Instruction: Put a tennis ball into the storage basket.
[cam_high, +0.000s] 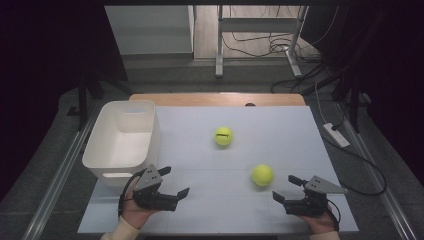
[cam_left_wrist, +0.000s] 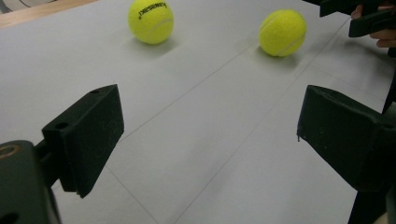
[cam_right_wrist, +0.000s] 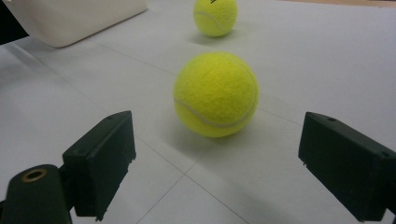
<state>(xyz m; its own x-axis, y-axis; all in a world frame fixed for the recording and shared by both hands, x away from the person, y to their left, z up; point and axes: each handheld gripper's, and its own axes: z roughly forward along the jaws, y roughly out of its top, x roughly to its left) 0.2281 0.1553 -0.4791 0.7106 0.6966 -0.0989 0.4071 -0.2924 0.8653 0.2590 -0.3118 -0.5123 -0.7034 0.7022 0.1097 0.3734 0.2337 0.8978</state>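
Clearly the right gripper (cam_high: 287, 189) is the nearer tool: its jaws stand spread and empty, with the near tennis ball (cam_high: 262, 175) just up and to the left of them in the high view.

Seen along those jaws in the right gripper view, that ball (cam_right_wrist: 215, 94) sits centred ahead of the gap, untouched. The left gripper (cam_high: 175, 181), also spread and holding nothing, lies at lower left, well apart from it. The far tennis ball (cam_high: 224, 136) rests mid-frame; the white bin (cam_high: 102, 150) stands at left.
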